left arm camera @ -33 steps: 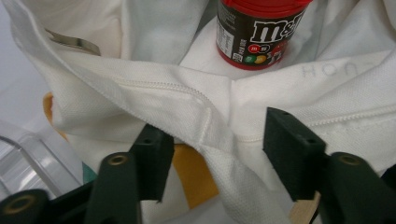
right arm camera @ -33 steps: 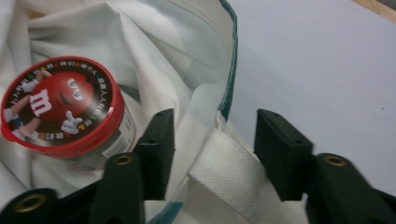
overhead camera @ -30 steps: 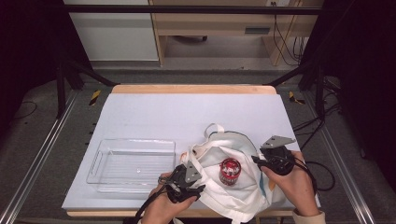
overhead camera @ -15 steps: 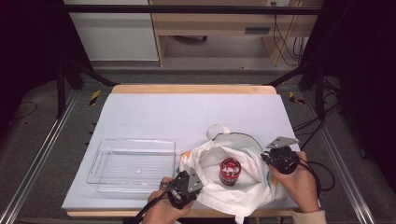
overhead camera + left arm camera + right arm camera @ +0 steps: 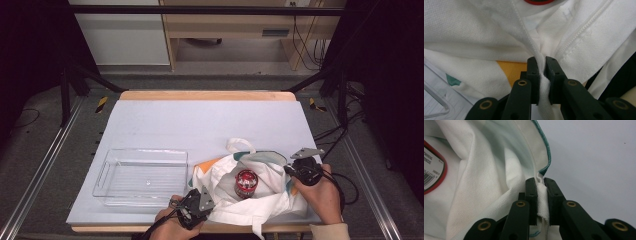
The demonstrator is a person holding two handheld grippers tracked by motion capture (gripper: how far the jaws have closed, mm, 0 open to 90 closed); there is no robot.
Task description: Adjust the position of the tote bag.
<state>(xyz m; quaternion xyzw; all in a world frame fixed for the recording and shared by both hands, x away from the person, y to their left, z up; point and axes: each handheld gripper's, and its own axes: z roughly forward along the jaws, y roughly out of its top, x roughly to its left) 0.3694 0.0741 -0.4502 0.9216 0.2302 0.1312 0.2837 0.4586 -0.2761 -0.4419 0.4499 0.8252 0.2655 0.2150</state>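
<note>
Pinching soft white woven bag (image 5: pixel 260 200)

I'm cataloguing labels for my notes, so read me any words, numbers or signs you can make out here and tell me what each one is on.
Red-rimmed can in the white cloth bag: its label carries a barcode and lines of small digits, too blurred to read.
Top of the can in the high view: markings too small to read.
Clear plastic tray, table: no text.
</note>
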